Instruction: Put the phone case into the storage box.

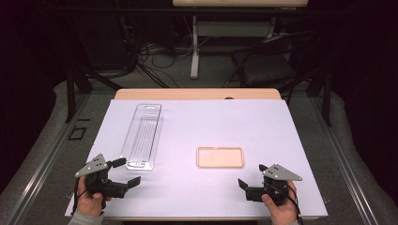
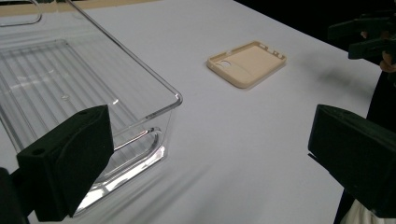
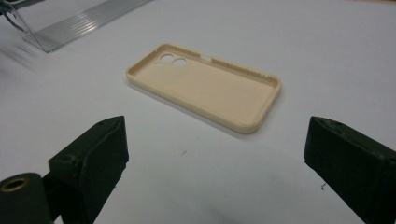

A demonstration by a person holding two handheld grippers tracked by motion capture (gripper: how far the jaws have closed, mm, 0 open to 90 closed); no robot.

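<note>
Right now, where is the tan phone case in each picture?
High view: the tan phone case lies flat at center, slightly right, ahead of the right hand-held gripper.
Left gripper view: upper middle, right of the clear tray.
Right gripper view: center, beyond and between the open jaws, open side up.
Shared landmark: the clear tray, which sits to the case's left in every view.

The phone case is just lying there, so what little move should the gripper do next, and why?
Probably the right gripper should ease forward until its open jaws straddle the beige phone case. The case lies flat on the white table cover, just ahead of that gripper, and nothing holds it yet. The left gripper sits by the clear tray.
</note>
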